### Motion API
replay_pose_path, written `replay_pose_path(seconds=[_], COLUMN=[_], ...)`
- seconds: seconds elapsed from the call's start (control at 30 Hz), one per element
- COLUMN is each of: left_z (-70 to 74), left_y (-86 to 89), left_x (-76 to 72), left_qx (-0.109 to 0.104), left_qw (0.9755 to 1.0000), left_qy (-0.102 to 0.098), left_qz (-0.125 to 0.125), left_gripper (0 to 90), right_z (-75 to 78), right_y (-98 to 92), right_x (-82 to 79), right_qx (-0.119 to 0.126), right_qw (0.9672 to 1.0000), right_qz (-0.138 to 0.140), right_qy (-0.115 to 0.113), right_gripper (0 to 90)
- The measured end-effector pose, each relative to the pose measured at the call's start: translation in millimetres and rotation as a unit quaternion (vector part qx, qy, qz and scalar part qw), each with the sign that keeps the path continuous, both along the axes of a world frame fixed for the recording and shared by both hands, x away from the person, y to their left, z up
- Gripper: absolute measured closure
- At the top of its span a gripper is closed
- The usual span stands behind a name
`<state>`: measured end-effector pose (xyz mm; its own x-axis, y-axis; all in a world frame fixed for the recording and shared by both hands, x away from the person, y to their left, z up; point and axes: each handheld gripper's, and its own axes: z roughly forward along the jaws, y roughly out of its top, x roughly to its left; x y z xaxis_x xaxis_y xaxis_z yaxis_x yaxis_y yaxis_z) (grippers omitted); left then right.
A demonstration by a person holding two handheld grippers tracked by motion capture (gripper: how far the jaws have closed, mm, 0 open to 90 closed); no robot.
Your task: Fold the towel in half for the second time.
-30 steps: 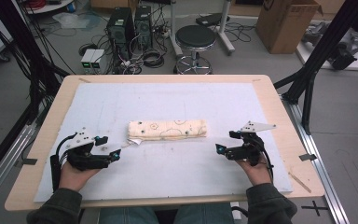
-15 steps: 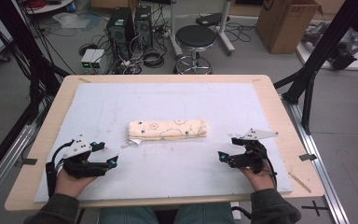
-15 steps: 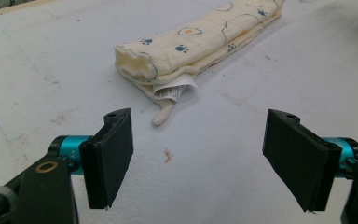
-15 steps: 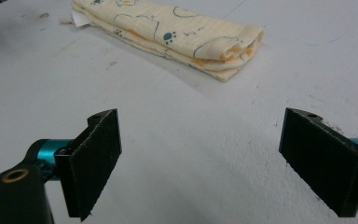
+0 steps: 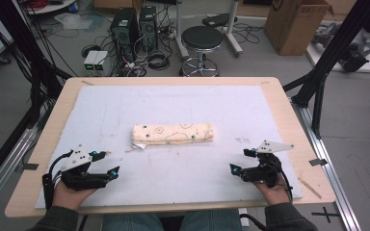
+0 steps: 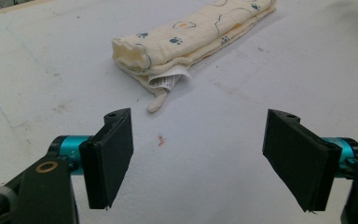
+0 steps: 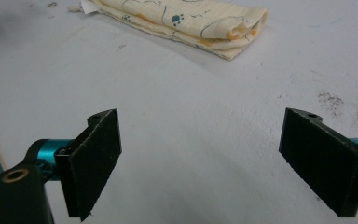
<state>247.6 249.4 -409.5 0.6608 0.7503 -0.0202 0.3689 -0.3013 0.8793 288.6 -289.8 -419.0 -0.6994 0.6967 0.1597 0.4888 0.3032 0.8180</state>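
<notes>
The wooden table (image 5: pixel 279 103) is carrying a white mat (image 5: pixel 188 103), and the folded cream cloth (image 5: pixel 173 134) with paw prints is lying near the middle of this mat. Its long axis is running from left to right across the table, so one short end is facing each gripper. The left gripper (image 5: pixel 107 163) is resting on the near left part of the mat with its jaws wide apart and nothing between them; the right gripper (image 5: pixel 239 161) is resting on the near right part, its jaws also wide apart and empty. Both are lying nearer to the person than the cloth and clearly apart from it. The left one is looking slightly closer to its end, where a small white label (image 6: pixel 168 80) is sticking out from the folds, but the difference is small.
</notes>
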Motion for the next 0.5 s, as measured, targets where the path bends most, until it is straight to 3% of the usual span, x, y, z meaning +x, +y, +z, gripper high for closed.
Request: replay_pose_path(seconds=[0.5], left_z=[-3.9], left_y=[3.6], left_x=[-5.5], left_qx=[0.005], left_qw=[1.0], left_qy=[0.005], left_qz=[-0.002], left_gripper=[25.0], right_z=[-1.3], right_y=[-12.3], right_x=[-9.6], right_qx=[0.001], right_qw=[0.9999], right_qz=[-0.011], right_qy=[-0.004], right_gripper=[12.1])
